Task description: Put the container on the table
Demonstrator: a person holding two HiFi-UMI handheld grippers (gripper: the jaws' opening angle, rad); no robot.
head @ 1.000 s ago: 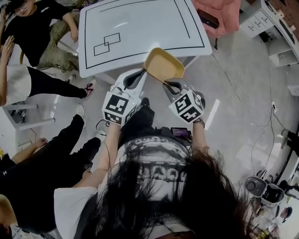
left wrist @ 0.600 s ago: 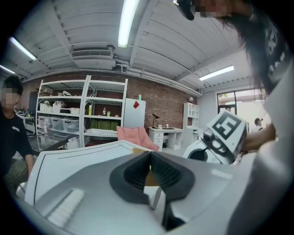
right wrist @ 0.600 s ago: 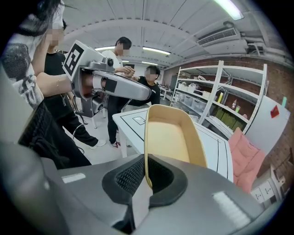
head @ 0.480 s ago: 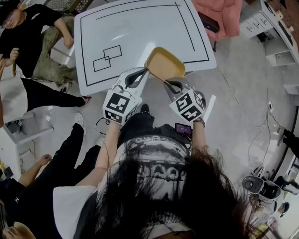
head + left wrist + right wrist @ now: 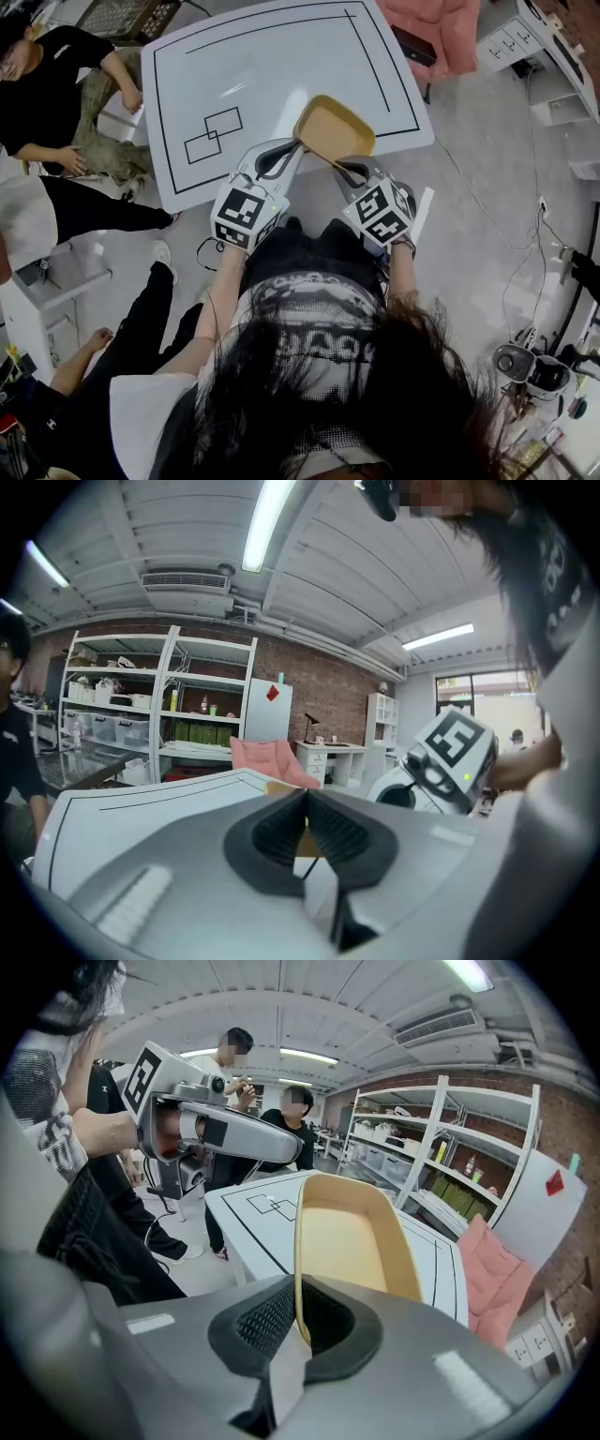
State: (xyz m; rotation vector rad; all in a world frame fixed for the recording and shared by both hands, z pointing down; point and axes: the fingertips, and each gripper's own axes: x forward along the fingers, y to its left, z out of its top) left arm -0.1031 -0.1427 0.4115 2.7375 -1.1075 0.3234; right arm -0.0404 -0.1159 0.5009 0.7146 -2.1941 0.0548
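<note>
At the left of the head view, a seated person (image 5: 56,84) is crowding the table's (image 5: 281,66) left edge, and more legs are filling the floor below them, so room is lacking on that side. The white tabletop is lying bare across the upper middle, with a black border line running just inside its edges and two overlapping rectangles (image 5: 214,134) drawn near its lower left. The left gripper (image 5: 295,148) is reaching up from the lower centre toward the table's near edge, pointing close to level. Its jaws are pinching nearly together on a thin yellow rim, as the left gripper view is showing (image 5: 305,822). The container (image 5: 333,129) is hanging between the two grippers over the near edge of the table, toward the lower right corner. It is a shallow yellow tray with rounded corners, and it is looking empty. In the right gripper view the container (image 5: 352,1241) is stretching away from the jaws above the tabletop (image 5: 253,1213), and whether it is touching the top cannot be told. The right gripper (image 5: 339,169) is tilting more steeply downward beside the left one, its jaws (image 5: 300,1326) clamping narrowly on the container's near rim. Further right, open grey floor (image 5: 487,216) with loose cables is offering free space, while a pink chair (image 5: 441,28) is sitting just beyond the table's far right corner.
</note>
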